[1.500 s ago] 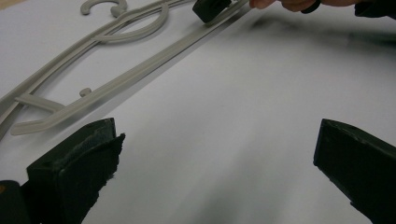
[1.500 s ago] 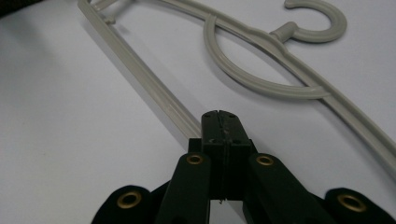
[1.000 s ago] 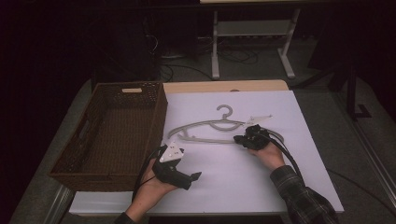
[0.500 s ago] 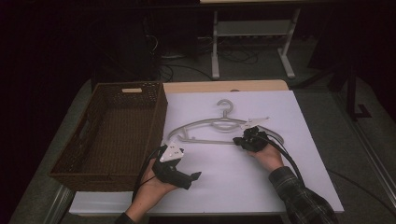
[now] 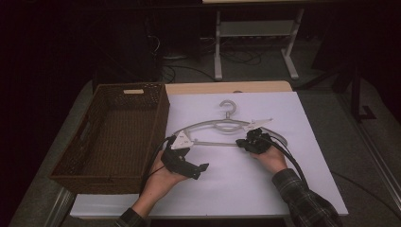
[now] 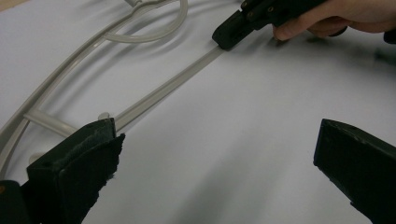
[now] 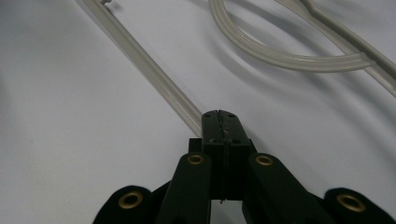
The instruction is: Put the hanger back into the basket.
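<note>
Your right gripper (image 7: pixel 219 116) is clamped on the hanger (image 5: pixel 222 125)'s bottom bar, so you can drag it across the white sheet (image 5: pixel 302 179) w/o lifting. Left gripper (image 6: pixel 210 172) sits wide apart near the hanger's left end, prob. ready to grab. Basket (image 5: pixel 66 168) waits left.

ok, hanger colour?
Pale grey, slightly translucent plastic hanger; clearest in the right gripper view, where the right gripper clamps its bar.

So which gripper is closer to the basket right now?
Left. The left gripper sits open on the white sheet just beside the basket, near its front right corner. The right gripper is farther off, shut on the hanger bar.
</note>
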Motion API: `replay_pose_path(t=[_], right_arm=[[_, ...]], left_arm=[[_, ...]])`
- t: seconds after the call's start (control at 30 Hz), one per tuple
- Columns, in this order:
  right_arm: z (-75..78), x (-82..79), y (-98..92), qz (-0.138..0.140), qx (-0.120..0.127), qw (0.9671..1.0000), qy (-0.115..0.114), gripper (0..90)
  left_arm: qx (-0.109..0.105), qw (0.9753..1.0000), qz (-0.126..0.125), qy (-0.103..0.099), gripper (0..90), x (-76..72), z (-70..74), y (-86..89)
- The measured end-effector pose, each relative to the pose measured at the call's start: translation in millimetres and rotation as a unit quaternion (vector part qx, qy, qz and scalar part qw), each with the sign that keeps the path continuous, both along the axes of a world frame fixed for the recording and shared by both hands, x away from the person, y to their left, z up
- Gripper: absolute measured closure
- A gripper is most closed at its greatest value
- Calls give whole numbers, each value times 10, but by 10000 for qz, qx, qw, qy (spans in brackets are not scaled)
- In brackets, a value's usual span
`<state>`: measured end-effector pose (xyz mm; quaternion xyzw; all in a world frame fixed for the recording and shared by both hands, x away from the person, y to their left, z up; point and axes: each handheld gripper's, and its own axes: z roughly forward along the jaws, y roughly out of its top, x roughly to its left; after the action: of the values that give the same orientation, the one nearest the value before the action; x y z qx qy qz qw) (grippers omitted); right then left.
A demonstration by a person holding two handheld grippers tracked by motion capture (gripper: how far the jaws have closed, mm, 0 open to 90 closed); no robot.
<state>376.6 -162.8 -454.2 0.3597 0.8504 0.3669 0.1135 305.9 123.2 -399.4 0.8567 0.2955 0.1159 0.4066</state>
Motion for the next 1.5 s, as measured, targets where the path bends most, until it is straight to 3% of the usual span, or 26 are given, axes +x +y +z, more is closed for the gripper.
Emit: replay_pose_path(t=[0.4,0.6,0.8,1.23,1.47,1.5], right_arm=[[2,3,1,-1,-4,10000,19,900],[4,4,3,-10,0,10000,29,900],[5,5,5,-7,-8,10000,35,900],[12,9,4,6,-41,10000,68,900],[12,11,2,16,-34,10000,73,900],[11,11,2,15,-40,10000,64,900]], left_arm=[[79,10000,-4,5,0,258,8,-214],[123,9999,-56,-30,52,367,0,-306],[33,10000,11,-45,101,458,-6,-351],[71,9998,145,-105,278,748,-21,-387],[108,9993,325,-180,414,976,-32,-345],[176,9988,374,-259,430,1038,-35,-344]])
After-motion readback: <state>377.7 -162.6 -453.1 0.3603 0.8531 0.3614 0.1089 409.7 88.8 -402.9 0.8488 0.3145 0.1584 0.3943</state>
